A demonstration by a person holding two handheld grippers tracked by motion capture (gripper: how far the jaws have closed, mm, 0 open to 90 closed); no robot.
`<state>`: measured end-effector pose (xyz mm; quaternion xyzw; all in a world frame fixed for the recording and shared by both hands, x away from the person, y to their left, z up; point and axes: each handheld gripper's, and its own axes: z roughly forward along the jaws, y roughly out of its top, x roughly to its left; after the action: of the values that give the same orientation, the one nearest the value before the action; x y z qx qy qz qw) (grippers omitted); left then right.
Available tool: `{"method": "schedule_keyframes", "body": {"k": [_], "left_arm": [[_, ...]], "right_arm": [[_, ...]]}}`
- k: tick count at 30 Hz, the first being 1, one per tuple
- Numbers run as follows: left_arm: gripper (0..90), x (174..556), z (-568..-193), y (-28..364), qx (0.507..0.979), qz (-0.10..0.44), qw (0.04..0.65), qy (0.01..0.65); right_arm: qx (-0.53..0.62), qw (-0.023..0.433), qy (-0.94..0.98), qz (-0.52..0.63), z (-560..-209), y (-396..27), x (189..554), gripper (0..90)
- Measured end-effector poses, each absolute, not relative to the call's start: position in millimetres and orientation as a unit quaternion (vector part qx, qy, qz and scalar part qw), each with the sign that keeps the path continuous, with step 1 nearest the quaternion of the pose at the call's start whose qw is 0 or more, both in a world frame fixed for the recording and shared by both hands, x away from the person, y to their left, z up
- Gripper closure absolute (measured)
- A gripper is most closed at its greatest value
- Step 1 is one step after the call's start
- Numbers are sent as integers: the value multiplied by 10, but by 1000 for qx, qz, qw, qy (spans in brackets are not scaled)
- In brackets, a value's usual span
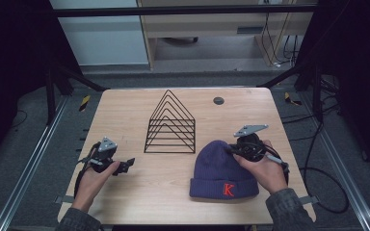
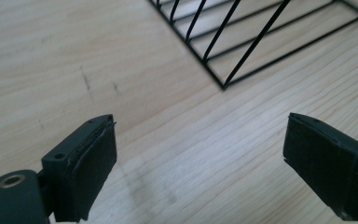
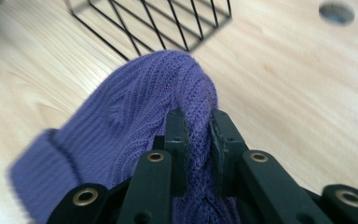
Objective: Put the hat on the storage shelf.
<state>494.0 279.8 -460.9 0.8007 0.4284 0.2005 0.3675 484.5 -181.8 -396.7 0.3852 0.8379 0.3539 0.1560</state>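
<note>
Right gripper (image 3: 198, 119): jaws clenched on a fold of knit at the crown of the purple beanie (image 1: 221, 168), which lies on the wooden surface (image 1: 125, 115) at the person's right, just in front of the black wire rack (image 1: 171, 126), its cuff with the red "K" toward the person. Left gripper (image 2: 200, 154): jaws wide apart with nothing between them, above bare wood left of the rack.

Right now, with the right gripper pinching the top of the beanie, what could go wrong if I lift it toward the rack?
The right gripper grips only a thin fold at the crown of the purple beanie, so the knit may slip out as its weight comes on. The hanging cuff could snag the wire rack and drag or tip it. The left gripper is open over bare table, not steadying the rack.
</note>
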Motion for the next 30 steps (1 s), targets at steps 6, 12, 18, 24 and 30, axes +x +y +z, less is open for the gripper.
{"method": "schedule_keyframes", "body": {"k": [6, 12, 18, 24, 30], "left_arm": [[95, 4900, -4332, 2655, 805, 218, 384, 395], [99, 4953, -3970, 2577, 812, 234, 382, 374], [133, 5110, -3706, 2566, 814, 225, 383, 374], [132, 5235, -3491, 2597, 812, 220, 389, 375], [118, 5216, -3380, 2588, 793, 219, 422, 381]], "right_arm": [[352, 168, 833, 392, -3664, -1808, 4665, 795], [329, 183, 823, 426, -3342, -1827, 4575, 798], [321, 201, 816, 437, -3087, -1872, 4611, 798], [328, 211, 809, 440, -2845, -1938, 4721, 797], [328, 226, 799, 451, -2710, -1919, 4769, 797]]}}
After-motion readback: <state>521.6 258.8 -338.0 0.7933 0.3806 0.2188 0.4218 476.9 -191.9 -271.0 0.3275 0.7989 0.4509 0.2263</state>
